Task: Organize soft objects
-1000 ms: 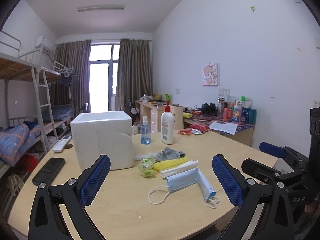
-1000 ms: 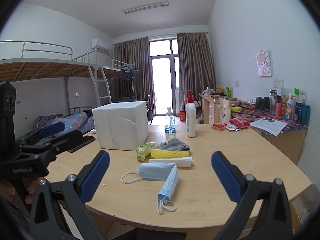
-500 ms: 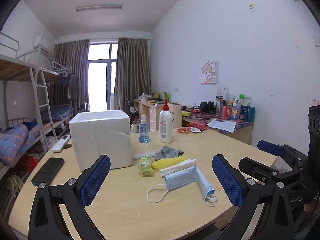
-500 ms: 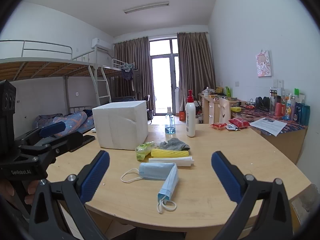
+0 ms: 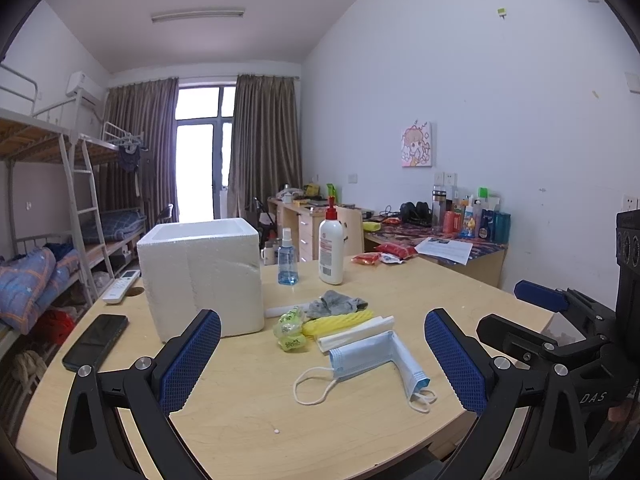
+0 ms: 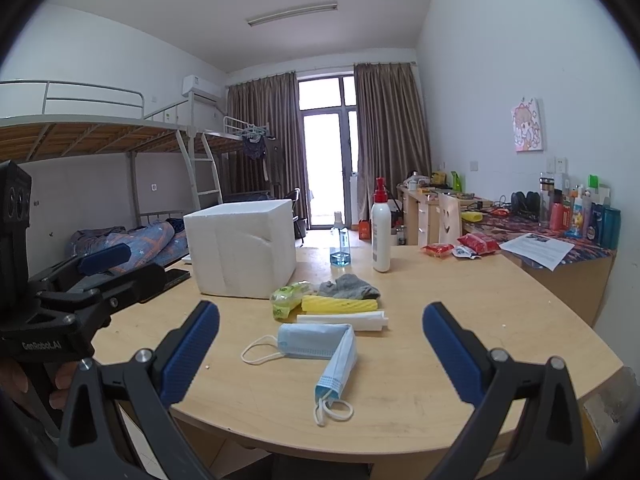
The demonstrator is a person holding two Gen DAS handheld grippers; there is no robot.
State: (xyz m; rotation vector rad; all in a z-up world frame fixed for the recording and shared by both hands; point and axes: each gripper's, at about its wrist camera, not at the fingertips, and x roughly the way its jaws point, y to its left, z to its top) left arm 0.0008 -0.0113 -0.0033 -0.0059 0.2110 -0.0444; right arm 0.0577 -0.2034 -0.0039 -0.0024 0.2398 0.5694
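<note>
A blue face mask (image 5: 376, 360) (image 6: 320, 344) lies on the round wooden table (image 5: 248, 408), nearest both grippers. Behind it lie a white roll (image 5: 356, 332) (image 6: 344, 320), a yellow sponge-like cloth (image 5: 338, 322) (image 6: 340, 304), a grey sock (image 5: 336, 303) (image 6: 348, 286) and a green-yellow packet (image 5: 290, 330) (image 6: 286, 298). A white foam box (image 5: 202, 276) (image 6: 242, 250) stands left of them. My left gripper (image 5: 322, 360) is open and empty, held above the near table edge. My right gripper (image 6: 320, 354) is open and empty, also short of the mask.
A white pump bottle (image 5: 331, 248) (image 6: 381, 232) and a small blue spray bottle (image 5: 288, 258) (image 6: 340, 246) stand behind the pile. A black phone (image 5: 96, 342) and a remote (image 5: 122, 280) lie left of the box. Red snack packets (image 6: 460, 246) lie at the far right.
The left view has shifted slightly, the table items sitting a little lower and left. The right view is nearly unchanged. Both grippers stay open.
</note>
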